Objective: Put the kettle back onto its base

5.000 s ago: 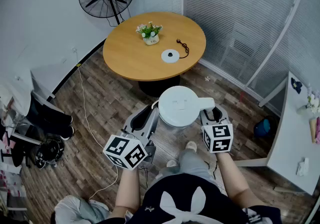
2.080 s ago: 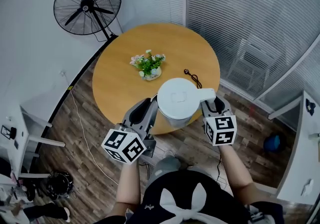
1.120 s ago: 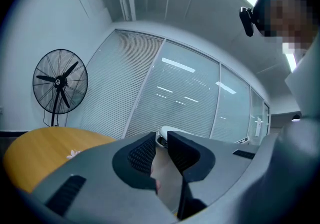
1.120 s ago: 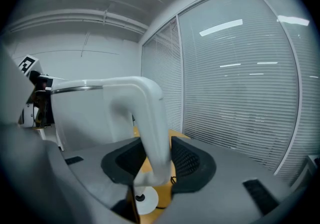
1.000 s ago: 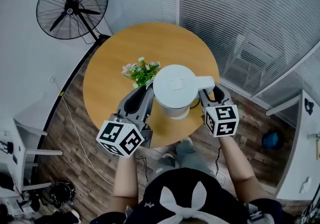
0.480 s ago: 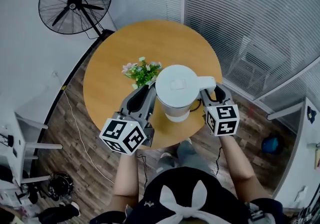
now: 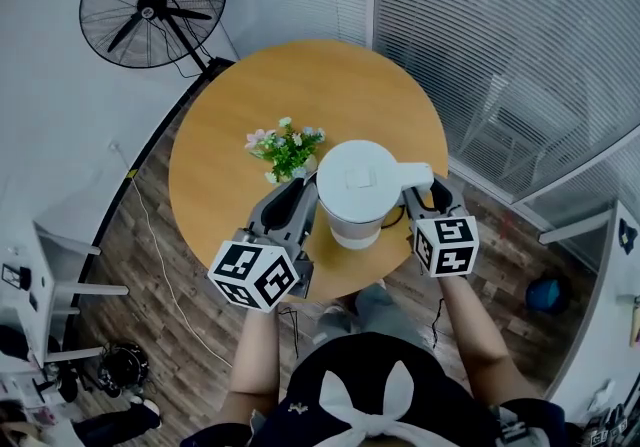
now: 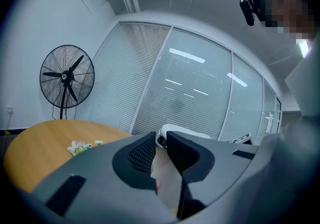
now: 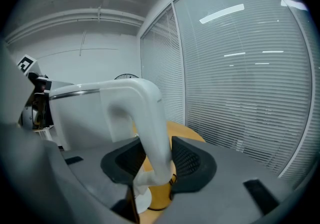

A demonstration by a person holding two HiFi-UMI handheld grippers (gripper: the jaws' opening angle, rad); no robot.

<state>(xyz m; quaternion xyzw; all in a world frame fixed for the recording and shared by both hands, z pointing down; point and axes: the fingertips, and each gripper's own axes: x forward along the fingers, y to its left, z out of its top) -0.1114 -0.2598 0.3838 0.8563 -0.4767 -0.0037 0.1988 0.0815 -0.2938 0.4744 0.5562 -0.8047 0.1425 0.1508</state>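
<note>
The white kettle (image 7: 358, 190) hangs over the near edge of the round wooden table (image 7: 300, 85), carried between both grippers. My right gripper (image 7: 420, 197) is shut on its curved handle (image 9: 150, 123), which runs down between the two pads. My left gripper (image 7: 300, 197) is on the opposite side, its jaws almost together around the kettle's rim (image 8: 172, 130). The white round base (image 9: 142, 200) lies on the table below the handle, its black cord (image 9: 170, 180) beside it. In the head view the kettle hides the base.
A small pot of flowers (image 7: 288, 150) stands on the table just left of the kettle. A standing fan (image 7: 152, 5) is on the floor behind the table, and blinds (image 7: 500, 25) cover the glass wall. Wooden floor surrounds the table.
Kettle and both grippers have sunk lower over the table's near edge. Both grips look unchanged.
</note>
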